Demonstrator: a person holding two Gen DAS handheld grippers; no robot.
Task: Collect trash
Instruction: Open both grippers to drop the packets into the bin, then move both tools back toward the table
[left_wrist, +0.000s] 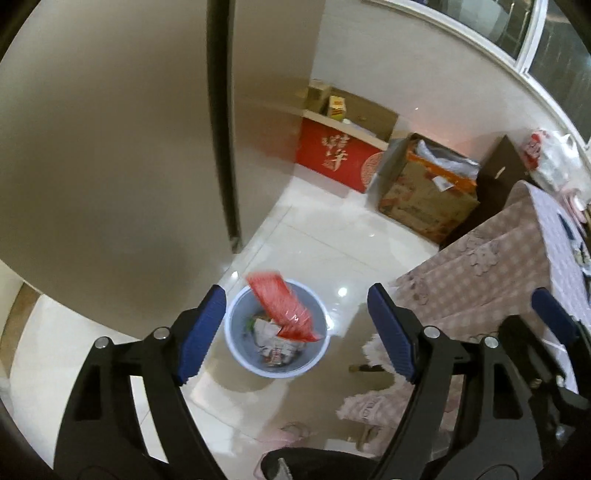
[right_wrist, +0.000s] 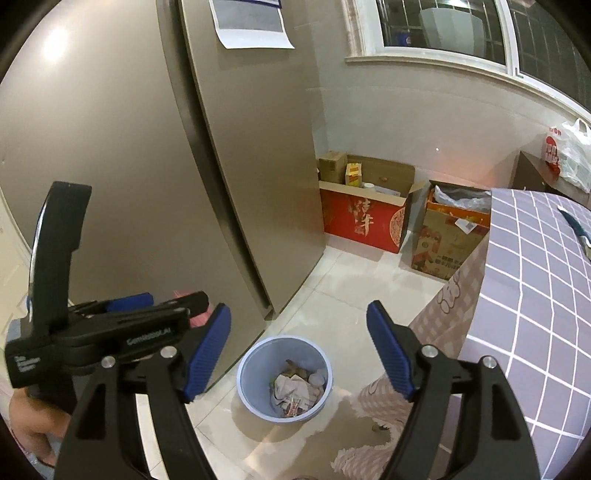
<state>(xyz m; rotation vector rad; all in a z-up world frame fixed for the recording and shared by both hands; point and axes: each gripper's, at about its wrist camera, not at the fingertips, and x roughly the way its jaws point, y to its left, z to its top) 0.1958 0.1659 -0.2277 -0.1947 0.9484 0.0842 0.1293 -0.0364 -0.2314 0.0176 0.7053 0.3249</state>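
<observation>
Red wrapper (left_wrist: 282, 306) over the blue bin (left_wrist: 240, 354).
Left gripper (left_wrist: 295, 332) and right gripper (right_wrist: 299, 350) both spread, empty; the blurred wrapper seems airborne.

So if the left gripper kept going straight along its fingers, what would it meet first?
Probably the red wrapper dropping over the blue trash bin, then the bin's trash; the left gripper stands open and empty. Depth is uncertain.

Two wrist views, steeply downward from above, sharing the bin (left_wrist: 277, 332).
</observation>
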